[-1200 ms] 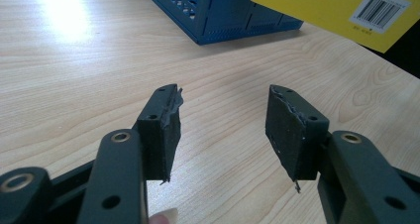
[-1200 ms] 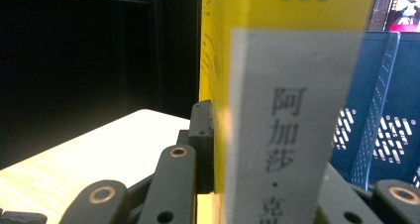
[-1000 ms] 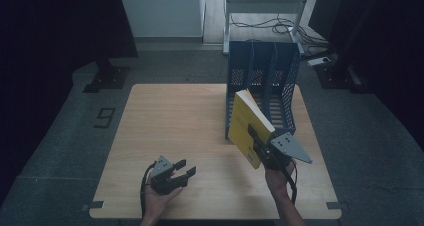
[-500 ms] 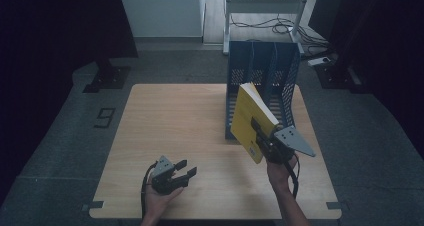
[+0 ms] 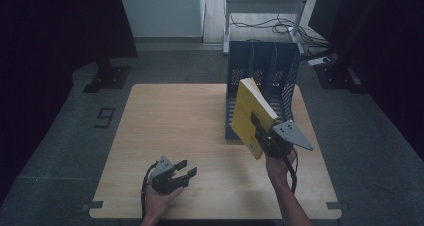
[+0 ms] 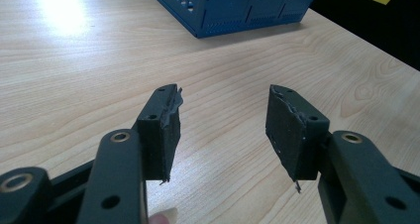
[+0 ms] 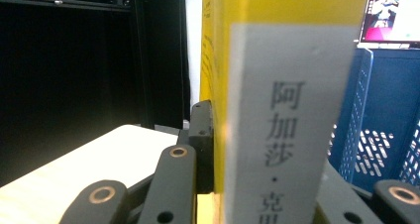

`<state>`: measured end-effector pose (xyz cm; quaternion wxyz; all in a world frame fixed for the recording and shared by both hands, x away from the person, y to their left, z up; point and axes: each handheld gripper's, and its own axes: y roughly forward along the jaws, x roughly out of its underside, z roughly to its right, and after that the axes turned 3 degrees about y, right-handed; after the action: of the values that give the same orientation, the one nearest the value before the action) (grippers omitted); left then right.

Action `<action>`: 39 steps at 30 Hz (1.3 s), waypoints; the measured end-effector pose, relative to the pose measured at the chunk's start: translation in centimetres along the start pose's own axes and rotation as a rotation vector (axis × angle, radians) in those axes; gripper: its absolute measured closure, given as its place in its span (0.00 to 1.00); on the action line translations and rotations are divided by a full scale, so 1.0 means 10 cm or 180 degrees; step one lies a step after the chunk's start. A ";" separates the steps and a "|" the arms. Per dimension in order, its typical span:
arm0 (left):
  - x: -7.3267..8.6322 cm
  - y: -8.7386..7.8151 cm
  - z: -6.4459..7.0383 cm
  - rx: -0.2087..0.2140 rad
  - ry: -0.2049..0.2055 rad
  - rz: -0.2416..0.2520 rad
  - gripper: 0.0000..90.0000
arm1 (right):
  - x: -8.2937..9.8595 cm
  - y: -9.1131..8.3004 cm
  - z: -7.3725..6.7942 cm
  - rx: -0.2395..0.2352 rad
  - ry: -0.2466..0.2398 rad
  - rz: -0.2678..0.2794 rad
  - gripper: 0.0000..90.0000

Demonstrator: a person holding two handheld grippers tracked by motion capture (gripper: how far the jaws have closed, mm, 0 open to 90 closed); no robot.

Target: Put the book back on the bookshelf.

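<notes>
Two tongs work over a pale wooden desk (image 5: 170, 131), and the blue slotted file rack (image 5: 262, 76) at its far right serves as the landmark. The right tongs (image 5: 260, 131) are clamped on a yellow book (image 5: 248, 113), jaws pressed to both covers near its lower end. The book is held in the air, tilted, just in front of the rack's open near side, its top edge level with the rack's front uprights. In the right gripper view the book's white spine label (image 7: 287, 130) with printed characters faces the camera, and the rack's perforated blue wall (image 7: 376, 144) stands just beyond it to the right.

The left tongs (image 5: 185, 172) rest low near the desk's front edge, well apart from the rack and to its left, jaws spread with nothing between them; the left gripper view shows bare wood grain between the worn black pads (image 6: 163, 130). Left of the rack the desk lies open all the way to its far and left edges. The rack's right side stands close to the desk's right edge.
</notes>
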<state>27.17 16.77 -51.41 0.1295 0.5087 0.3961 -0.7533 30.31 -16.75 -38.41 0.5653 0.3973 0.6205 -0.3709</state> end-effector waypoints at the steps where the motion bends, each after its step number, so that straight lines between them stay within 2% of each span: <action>1: 0.00 0.00 0.00 0.0000 -0.0001 -0.0001 0.53 | -0.01 0.01 0.00 0.0004 -0.0002 -0.0004 0.83; 27: 0.00 0.00 -0.01 0.0006 -0.0010 -0.0001 0.52 | -0.09 0.25 0.04 0.0145 0.0058 -0.0019 0.83; 39: 0.00 0.00 -0.02 -0.0001 -0.0006 0.0003 0.53 | -0.14 0.40 0.02 0.0203 0.0021 -0.0049 0.83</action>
<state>27.26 16.89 -51.43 0.1304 0.5082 0.3959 -0.7537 34.15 -15.43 -37.09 0.5474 0.4116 0.6132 -0.3936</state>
